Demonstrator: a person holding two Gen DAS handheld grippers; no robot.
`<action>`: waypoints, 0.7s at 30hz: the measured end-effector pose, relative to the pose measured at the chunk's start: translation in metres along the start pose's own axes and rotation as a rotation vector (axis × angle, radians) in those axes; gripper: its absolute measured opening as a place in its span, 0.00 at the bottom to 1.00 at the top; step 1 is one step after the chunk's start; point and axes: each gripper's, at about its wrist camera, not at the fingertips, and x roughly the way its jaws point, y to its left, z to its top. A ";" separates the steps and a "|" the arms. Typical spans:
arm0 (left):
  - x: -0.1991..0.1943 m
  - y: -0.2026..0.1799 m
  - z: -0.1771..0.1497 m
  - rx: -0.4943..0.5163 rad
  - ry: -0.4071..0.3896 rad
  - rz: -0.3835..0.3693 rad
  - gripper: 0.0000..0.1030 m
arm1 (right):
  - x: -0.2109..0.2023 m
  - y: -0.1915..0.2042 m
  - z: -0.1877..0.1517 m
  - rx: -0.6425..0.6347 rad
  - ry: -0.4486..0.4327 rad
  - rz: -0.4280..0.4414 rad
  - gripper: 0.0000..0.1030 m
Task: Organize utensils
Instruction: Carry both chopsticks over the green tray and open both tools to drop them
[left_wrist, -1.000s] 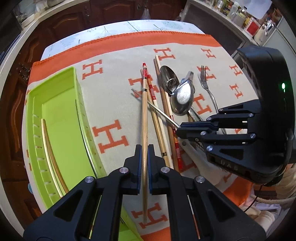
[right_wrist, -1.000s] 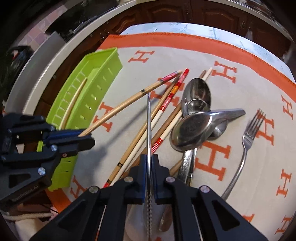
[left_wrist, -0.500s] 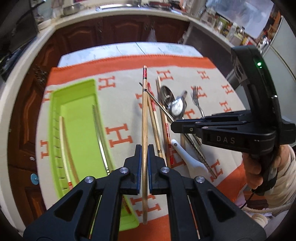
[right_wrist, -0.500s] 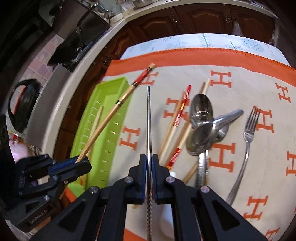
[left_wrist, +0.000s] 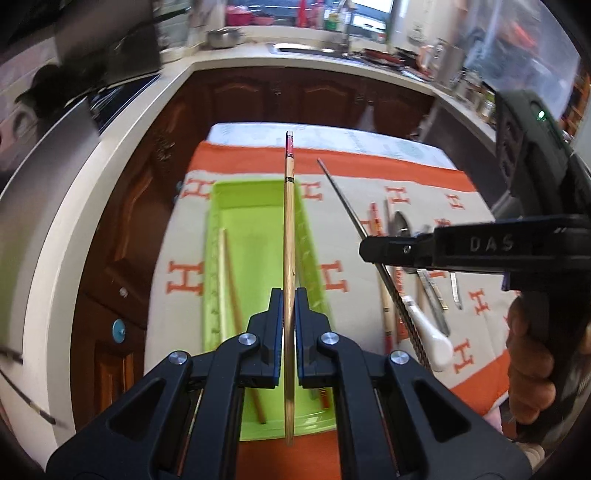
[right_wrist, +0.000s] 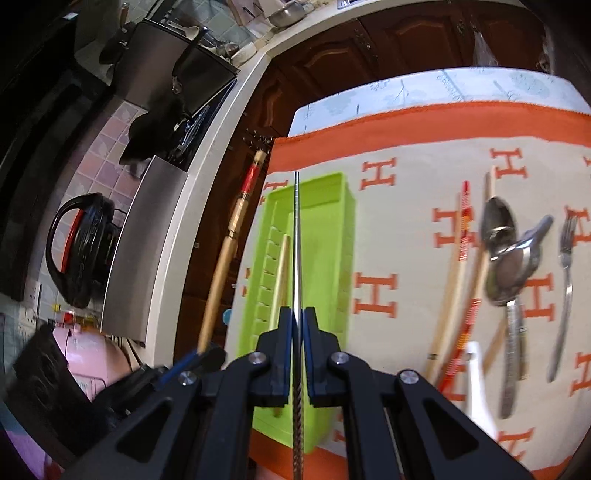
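Observation:
My left gripper (left_wrist: 289, 302) is shut on a wooden chopstick with a red top (left_wrist: 289, 221), held lengthwise above the green tray (left_wrist: 255, 229). My right gripper (right_wrist: 297, 317) is shut on a metal chopstick (right_wrist: 297, 240), also above the green tray (right_wrist: 325, 240). A wooden chopstick (left_wrist: 229, 273) lies inside the tray along its left side. In the left wrist view the right gripper (left_wrist: 365, 251) hangs to the right of the tray, its metal chopstick (left_wrist: 343, 199) pointing up and left. On the cloth to the right lie more chopsticks (right_wrist: 463, 236), spoons (right_wrist: 506, 266), a fork (right_wrist: 565, 277) and a white spoon (right_wrist: 476, 387).
A beige cloth with orange letters (right_wrist: 406, 184) covers the table. Its left edge runs close beside the tray, with dark wooden cupboards (left_wrist: 258, 99) and a pale counter (left_wrist: 92, 177) beyond. A person's hand (left_wrist: 528, 362) grips the right tool.
Both grippers have risen from the utensil pile and swung left, each carrying its chopstick, and now hang over the green tray.

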 end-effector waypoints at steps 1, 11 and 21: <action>0.004 0.004 -0.002 -0.009 0.007 0.004 0.03 | 0.007 0.002 -0.001 0.013 0.001 -0.008 0.05; 0.048 0.025 -0.029 -0.065 0.071 0.027 0.03 | 0.053 0.009 -0.014 0.029 0.030 -0.064 0.06; 0.071 0.020 -0.033 -0.060 0.122 0.034 0.04 | 0.060 0.011 -0.016 0.019 0.050 -0.080 0.19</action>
